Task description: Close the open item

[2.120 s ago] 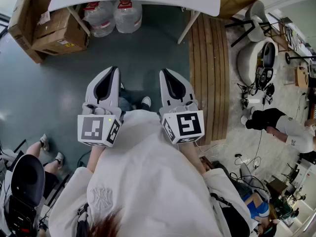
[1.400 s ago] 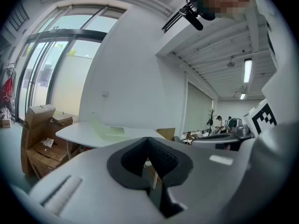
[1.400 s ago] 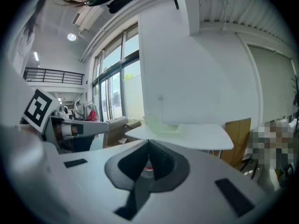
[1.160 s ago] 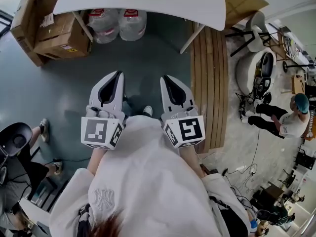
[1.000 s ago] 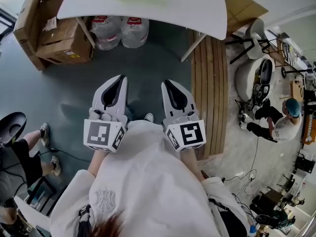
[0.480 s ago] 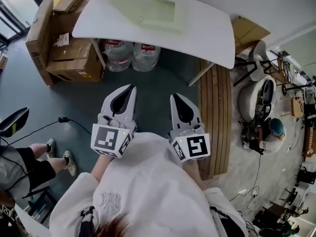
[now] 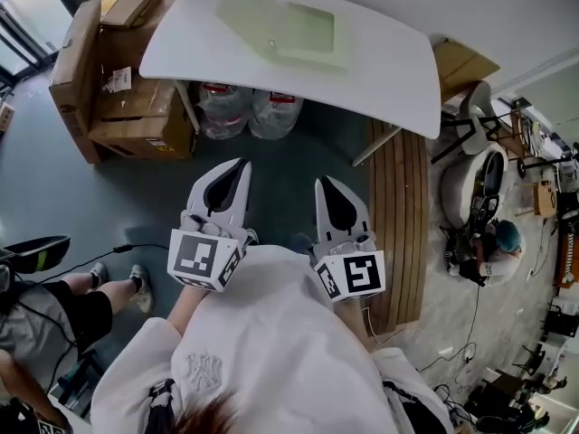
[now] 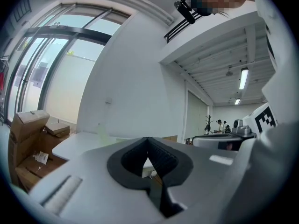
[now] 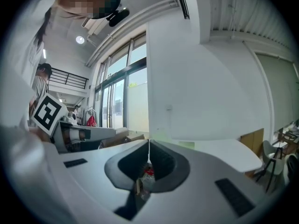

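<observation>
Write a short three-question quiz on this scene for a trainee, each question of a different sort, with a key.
1. True or false: the left hand-held gripper and the right hand-held gripper both have their jaws together, holding nothing.
2. What stands under the white table? A) water bottles B) a stool C) a bin
3. Short answer: does either gripper touch the pale green case on the table?
Key: 1 true; 2 A; 3 no.

White table (image 7: 389, 61), pale green item (image 7: 298, 30), brown cardboard boxes (image 7: 136, 116), dark teal floor (image 7: 54, 197)
</observation>
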Demonstrator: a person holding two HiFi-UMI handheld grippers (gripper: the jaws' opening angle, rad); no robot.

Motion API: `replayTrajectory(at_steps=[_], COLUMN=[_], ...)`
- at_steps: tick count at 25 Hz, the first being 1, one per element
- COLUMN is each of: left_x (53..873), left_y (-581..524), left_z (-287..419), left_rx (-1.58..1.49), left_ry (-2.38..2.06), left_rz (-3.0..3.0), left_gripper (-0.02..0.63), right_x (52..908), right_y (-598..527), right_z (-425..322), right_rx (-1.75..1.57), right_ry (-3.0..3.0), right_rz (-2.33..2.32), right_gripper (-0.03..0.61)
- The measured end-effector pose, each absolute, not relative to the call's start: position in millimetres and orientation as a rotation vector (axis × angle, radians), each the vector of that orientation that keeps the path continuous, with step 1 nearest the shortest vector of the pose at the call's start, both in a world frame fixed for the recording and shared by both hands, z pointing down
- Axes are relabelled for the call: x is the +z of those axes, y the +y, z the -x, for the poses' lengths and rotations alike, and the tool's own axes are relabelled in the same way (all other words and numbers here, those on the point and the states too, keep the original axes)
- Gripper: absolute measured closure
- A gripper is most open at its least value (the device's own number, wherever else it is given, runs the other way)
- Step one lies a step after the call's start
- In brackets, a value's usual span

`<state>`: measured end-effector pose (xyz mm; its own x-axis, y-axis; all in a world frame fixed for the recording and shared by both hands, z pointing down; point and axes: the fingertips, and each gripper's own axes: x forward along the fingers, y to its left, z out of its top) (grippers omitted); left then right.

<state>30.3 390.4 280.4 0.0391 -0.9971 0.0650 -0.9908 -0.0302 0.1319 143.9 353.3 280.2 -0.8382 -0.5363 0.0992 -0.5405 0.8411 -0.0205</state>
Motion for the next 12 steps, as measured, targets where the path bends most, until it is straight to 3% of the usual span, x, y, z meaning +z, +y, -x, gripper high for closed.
replayTrajectory(at_steps=[12], left_x=[309.9], left_y=[364.8], left_z=[-19.7], left_rx=[-0.033], left_ry=[-2.090], left_rz=[-2.037], left_gripper=[0.606], right_x=[309.2], right_y=[323.9], right_z=[-136.0], right_rx=[0.183], right_ry=[-2.858], right_rz=[-0.820], right_gripper=[0.568])
